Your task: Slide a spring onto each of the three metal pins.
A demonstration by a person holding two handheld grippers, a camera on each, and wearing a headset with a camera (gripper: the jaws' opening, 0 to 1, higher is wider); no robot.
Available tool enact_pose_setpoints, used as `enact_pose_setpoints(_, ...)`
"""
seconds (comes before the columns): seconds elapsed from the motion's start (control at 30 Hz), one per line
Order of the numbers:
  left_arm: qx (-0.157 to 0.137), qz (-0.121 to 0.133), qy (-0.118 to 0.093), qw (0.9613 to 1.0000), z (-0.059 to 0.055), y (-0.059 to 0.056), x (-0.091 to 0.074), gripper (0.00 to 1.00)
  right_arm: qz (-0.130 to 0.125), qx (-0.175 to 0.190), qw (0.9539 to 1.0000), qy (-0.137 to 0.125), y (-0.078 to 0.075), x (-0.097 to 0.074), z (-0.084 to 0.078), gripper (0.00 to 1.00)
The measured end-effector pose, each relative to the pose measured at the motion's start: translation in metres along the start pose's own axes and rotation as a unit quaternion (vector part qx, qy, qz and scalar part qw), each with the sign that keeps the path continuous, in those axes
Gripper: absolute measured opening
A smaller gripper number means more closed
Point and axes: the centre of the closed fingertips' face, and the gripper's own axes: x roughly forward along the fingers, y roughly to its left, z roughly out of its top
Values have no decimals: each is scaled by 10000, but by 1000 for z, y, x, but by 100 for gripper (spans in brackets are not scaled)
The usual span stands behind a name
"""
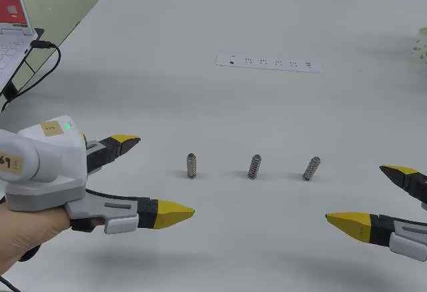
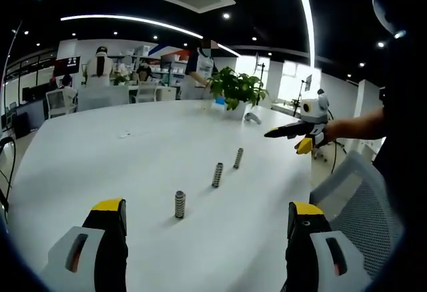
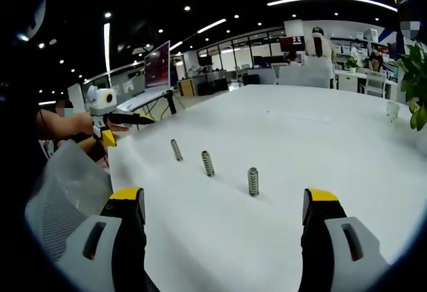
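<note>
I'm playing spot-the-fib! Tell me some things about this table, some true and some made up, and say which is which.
1. Three small grey metal coil springs stand upright in a row on the white table. True.
2. The yellow-tipped left gripper squeezes a spring. False: it is open and empty.
3. The yellow-tipped right gripper is open. True.
4. The long white power strip lies between springs and grippers. False: it lies beyond the springs.

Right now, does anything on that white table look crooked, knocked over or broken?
Nothing stands out. The three small grey coil springs stand in an even row on the white table; the rightmost spring seems to lean slightly in the head view, perhaps only perspective.
</note>
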Motion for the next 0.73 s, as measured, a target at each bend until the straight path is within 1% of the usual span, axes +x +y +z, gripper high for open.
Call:
enact_pose_setpoints(0.17, 22, -20, -33, 10000, -1, -1, 0, 98, 52, -20, 10000, -43, 3, 2, 3, 99)
enact_pose_setpoints(0.23, -1, -7, -14, 10000, -3, 0, 0, 98, 74, -26, 10000, -31, 4, 3, 3, 99)
enact_pose_setpoints(0.37, -11, 3, -13, 10000, -4, 1, -1, 98, 141, -145, 9998, 51, 8, 3, -1, 99)
enact_pose_setpoints(0.5, -40, 75, -51, 10000, -5, 5, -4, 98, 226, -262, 9993, 143, 11, 3, -5, 99)
enact_pose_setpoints(0.57, -47, 94, -53, 9999, -7, 6, -6, 98, 236, -360, 9989, 179, 12, 3, -7, 99)
enact_pose_setpoints(0.67, -69, 104, -1, 9999, -12, 7, -6, 98, 277, -557, 9978, 225, 14, 4, -9, 99)
enact_pose_setpoints(0.73, -79, 114, 52, 9999, -16, 8, -7, 98, 316, -904, 9950, 292, 15, 5, -11, 99)
